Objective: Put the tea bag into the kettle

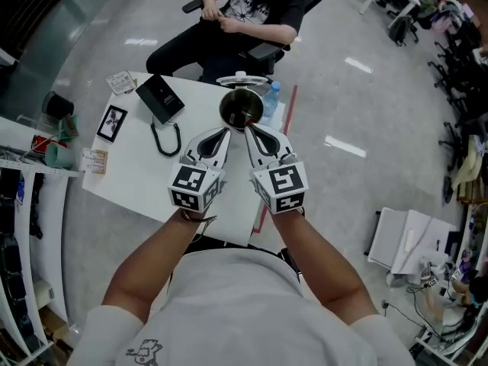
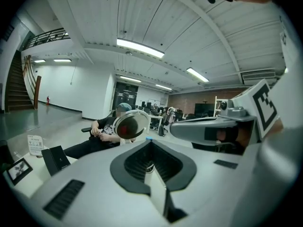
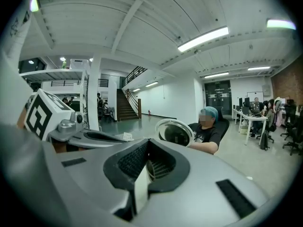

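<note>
A dark kettle (image 1: pixel 231 105) stands at the far edge of the white table (image 1: pixel 137 181), its round lid (image 1: pixel 242 80) swung open and upright behind it. Something reddish (image 1: pixel 245 118), seemingly the tea bag, shows inside the kettle's mouth. My right gripper (image 1: pixel 247 128) hovers with its tips at the near rim, jaws shut, and I see nothing between them. My left gripper (image 1: pixel 226 131) is beside it, also shut. The shiny lid (image 2: pixel 130 125) faces me in the left gripper view, with the left gripper (image 2: pixel 150 142) before it. It shows likewise in the right gripper view: the lid (image 3: pixel 174 132), the right gripper (image 3: pixel 147 141).
A black box (image 1: pixel 160 97), a looped black cable (image 1: pixel 166 139), a small photo frame (image 1: pixel 112 123) and cards (image 1: pixel 120 82) lie on the table's left half. A water bottle (image 1: pixel 271 97) stands right of the kettle. A person (image 1: pixel 244 14) sits just beyond the table.
</note>
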A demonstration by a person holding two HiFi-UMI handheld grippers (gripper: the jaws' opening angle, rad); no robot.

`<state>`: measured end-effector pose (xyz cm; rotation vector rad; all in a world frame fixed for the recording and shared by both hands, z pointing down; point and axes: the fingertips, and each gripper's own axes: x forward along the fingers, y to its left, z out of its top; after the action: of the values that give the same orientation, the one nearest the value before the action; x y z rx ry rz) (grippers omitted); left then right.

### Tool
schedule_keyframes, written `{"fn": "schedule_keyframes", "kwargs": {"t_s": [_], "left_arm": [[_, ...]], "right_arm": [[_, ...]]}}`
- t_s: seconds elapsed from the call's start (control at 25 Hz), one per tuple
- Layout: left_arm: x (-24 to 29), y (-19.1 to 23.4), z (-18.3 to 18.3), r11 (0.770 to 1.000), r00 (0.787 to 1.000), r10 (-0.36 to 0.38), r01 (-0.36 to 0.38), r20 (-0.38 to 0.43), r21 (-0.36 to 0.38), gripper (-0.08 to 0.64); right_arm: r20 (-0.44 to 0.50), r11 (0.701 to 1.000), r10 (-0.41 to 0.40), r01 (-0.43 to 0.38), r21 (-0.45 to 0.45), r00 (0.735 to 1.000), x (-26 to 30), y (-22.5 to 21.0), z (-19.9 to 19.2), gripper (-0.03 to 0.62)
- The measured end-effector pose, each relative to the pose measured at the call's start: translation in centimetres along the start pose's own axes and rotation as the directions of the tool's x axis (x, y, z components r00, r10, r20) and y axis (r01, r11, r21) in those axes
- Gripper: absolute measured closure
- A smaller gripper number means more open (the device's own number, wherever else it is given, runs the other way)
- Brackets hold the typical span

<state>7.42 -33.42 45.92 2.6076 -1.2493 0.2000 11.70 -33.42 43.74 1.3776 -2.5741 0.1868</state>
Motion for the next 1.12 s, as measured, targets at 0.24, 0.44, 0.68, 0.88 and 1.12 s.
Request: {"fn": "schedule_keyframes", "kwargs": {"t_s": [0.24,0.44,0.68,0.88,1.12], "left_arm": [[-4.1,-2.9,0.4,1.0,0.999,-0.01,0.011,0.039,-0.026,0.551],[-6.1,-5.8,0.9,0.999,0.997,-0.044,0.045,0.059,-0.015,0.551],[-7.5,-7.7,1.3,0.996,0.993,-0.093,0.093,0.072,0.006,0.551],[-8.8,-7.2,1.6,0.99,0.987,-0.143,0.143,0.074,0.014,0.551],[-10.9,-6.0,2.3,0.972,0.969,-0.236,0.234,0.075,0.029,0.551]], "right_arm": [[0.016,0.999,0.034,-0.035,0.01,0.999,-3.9,3.1,0.1,0.581],[0.019,0.998,0.05,-0.05,0.024,0.999,-6.4,4.6,0.0,0.581],[0.029,0.999,0.03,-0.031,0.028,0.999,-8.0,5.5,0.4,0.581],[0.019,0.999,-0.023,0.022,0.033,1.0,-8.0,6.6,0.6,0.581],[0.021,0.992,-0.114,0.113,0.055,0.993,-7.8,8.5,1.7,0.581]]}}
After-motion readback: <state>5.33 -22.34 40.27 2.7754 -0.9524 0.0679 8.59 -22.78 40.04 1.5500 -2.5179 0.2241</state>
